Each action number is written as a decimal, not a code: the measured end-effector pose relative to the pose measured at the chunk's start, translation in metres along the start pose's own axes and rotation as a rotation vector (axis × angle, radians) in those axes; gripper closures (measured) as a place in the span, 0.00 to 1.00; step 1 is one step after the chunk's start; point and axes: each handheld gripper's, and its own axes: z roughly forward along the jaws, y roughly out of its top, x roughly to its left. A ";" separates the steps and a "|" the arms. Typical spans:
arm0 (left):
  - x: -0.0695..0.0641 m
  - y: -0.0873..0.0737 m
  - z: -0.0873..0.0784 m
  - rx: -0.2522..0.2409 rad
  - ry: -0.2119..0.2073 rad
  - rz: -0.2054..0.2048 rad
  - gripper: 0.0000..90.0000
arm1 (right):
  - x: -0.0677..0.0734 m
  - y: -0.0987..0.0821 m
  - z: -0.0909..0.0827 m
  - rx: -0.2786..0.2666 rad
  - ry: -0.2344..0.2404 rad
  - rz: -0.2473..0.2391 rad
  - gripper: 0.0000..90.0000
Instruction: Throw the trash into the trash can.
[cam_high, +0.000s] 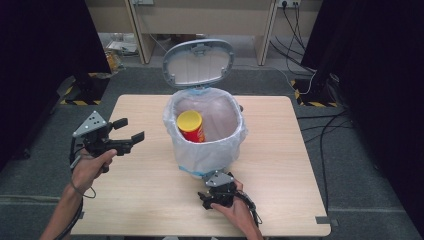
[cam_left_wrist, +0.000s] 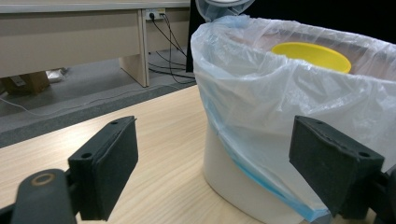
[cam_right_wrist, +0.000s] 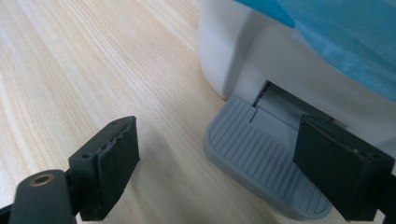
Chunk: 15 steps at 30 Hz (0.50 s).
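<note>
While lidded open at the middle of a light wooden table (cam_high: 150, 200), a small white pedal bin (cam_high: 204, 131), lined with a pale plastic bag (cam_left_wrist: 261, 93) folded over its rim. Inside, leaning toward the left wall, a red canister with a yellow cap (cam_high: 190, 125). Grey lid (cam_high: 198, 62) raised upright at the far side. To the left of the bin, held above the table, the left gripper (cam_high: 129, 131), jaws spread wide and pointing at the bin's side, holding nothing. At the near side, low against the bin's base, the right gripper (cam_high: 214, 192), jaws likewise wide apart. Between those jaws, in the right gripper view, the ribbed grey foot pedal (cam_right_wrist: 261, 163), lying flat on the table.
</note>
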 end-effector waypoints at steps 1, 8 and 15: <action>0.001 -0.002 0.000 -0.003 0.003 -0.002 0.17 | -0.001 0.000 0.000 -0.004 -0.001 -0.011 0.16; 0.007 -0.017 -0.001 0.007 0.016 -0.030 0.17 | 0.000 0.000 0.000 -0.003 0.003 0.003 0.16; 0.010 -0.034 0.002 0.033 0.042 -0.031 0.17 | 0.000 0.000 0.000 -0.004 0.002 0.003 0.16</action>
